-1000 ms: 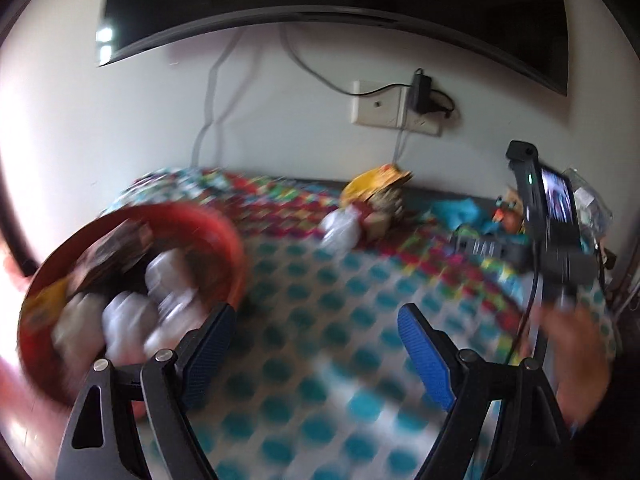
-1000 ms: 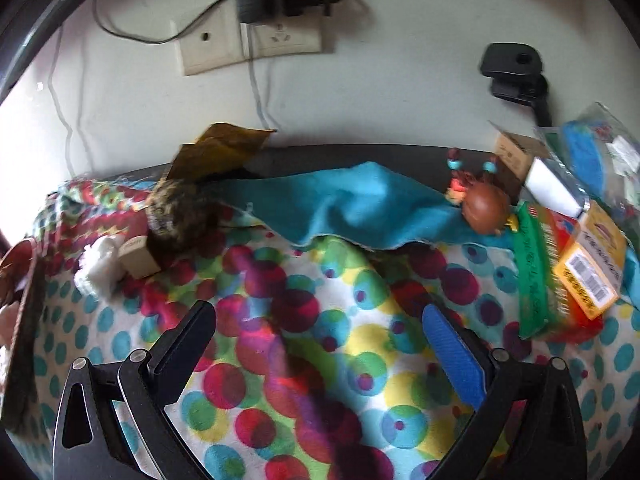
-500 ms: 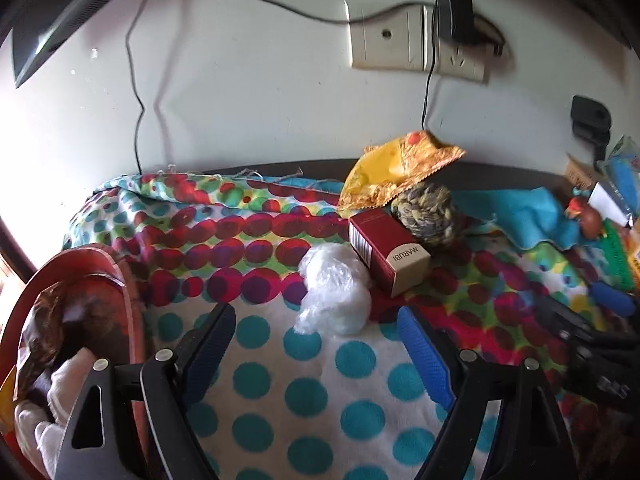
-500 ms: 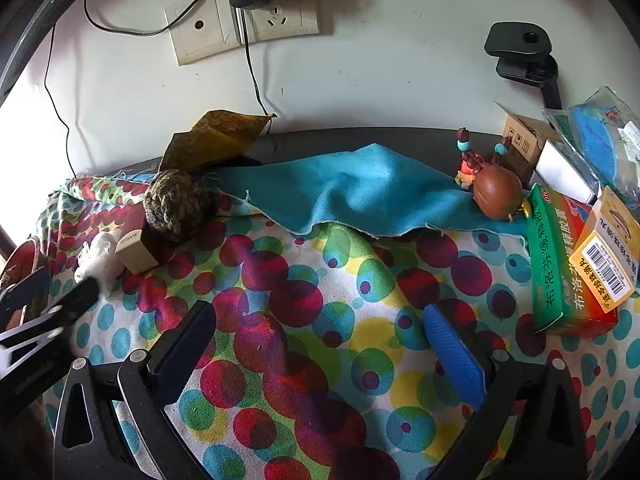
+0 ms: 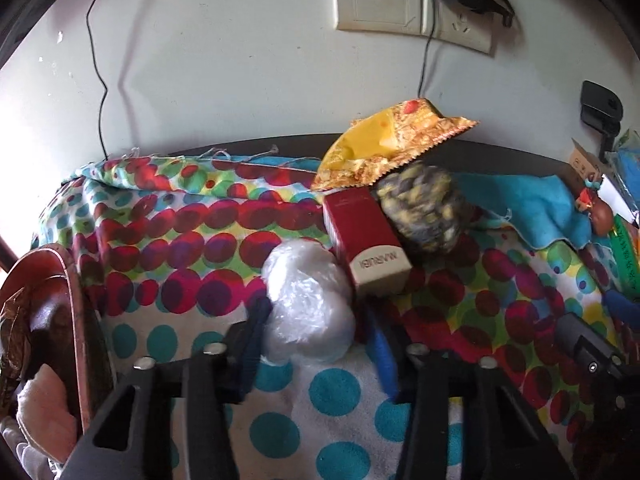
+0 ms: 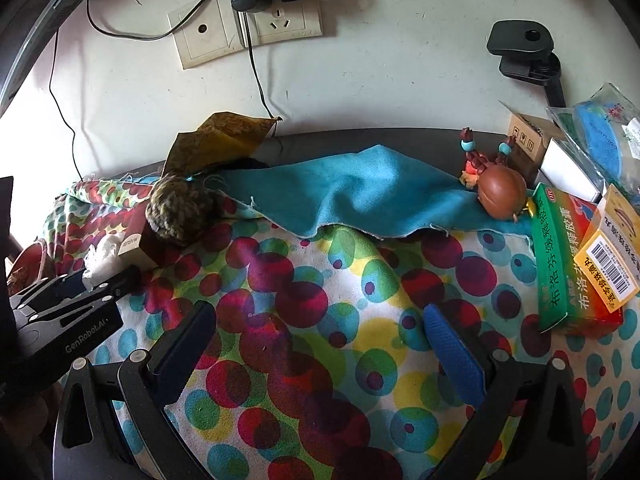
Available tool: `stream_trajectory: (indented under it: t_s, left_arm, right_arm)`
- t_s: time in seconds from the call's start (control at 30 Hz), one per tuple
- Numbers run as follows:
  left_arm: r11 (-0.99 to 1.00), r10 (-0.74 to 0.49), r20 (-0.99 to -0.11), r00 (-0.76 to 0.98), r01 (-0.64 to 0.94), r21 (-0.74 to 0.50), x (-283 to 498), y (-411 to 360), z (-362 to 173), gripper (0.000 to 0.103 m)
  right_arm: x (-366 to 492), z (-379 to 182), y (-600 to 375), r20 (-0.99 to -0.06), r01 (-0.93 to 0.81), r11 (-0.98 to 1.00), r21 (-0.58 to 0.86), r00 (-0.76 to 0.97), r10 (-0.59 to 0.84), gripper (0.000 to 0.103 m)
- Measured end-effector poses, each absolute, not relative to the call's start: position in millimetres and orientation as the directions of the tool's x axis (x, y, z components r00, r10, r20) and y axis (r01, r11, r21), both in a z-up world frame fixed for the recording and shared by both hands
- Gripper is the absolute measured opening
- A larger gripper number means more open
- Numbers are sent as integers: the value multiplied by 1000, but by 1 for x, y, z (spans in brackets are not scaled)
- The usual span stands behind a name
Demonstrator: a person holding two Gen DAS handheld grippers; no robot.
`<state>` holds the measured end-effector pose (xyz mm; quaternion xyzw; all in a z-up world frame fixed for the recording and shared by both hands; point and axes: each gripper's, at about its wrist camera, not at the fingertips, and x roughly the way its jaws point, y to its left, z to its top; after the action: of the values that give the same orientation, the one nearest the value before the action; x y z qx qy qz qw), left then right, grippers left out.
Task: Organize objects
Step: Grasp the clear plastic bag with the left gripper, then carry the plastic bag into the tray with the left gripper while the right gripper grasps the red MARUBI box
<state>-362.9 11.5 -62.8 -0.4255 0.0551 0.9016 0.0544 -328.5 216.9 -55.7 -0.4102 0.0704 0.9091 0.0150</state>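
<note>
My left gripper (image 5: 316,328) has its fingers on both sides of a crumpled clear plastic bag (image 5: 308,300) on the polka-dot cloth, closing on it; the left pad touches it, the right is blurred. Behind the bag lie a red box (image 5: 364,240), a woven ball (image 5: 424,212) and a yellow snack wrapper (image 5: 384,140). A red bowl (image 5: 76,320) holding several items sits at the left edge. My right gripper (image 6: 320,336) is open and empty over the cloth. The left gripper also shows in the right wrist view (image 6: 96,280).
A teal cloth (image 6: 352,196), a brown crab toy (image 6: 496,192), a green medicine box (image 6: 564,264) and other packets (image 6: 600,136) lie at the back right. The wall with sockets (image 6: 240,28) and cables rises just behind the table.
My left gripper has swung from the red bowl to the plastic bag, moved in around it and narrowed its fingers. My right gripper has stayed nearly still and open.
</note>
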Motion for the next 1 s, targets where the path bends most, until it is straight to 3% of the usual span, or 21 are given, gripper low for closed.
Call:
stream_trajectory:
  t_s: [0.17,0.73,1.0]
  left_arm:
    - [-986,65,-766,-640,-158,48,-355,13,-59,34]
    - [-994,75,-730,-680,-113,3,-283,-18,-19,33]
    - [-998,-53,-676,-735,54,20,-251,-107,15,33]
  right_arm:
    - [-328,-56,218,-749,-86,-990,116,-662,-31,103]
    - [-329,-54,210,-753,-84,-995,61,-657,9,103]
    - [-329,-51,199,-746,-57,-998,1,-665,37,103]
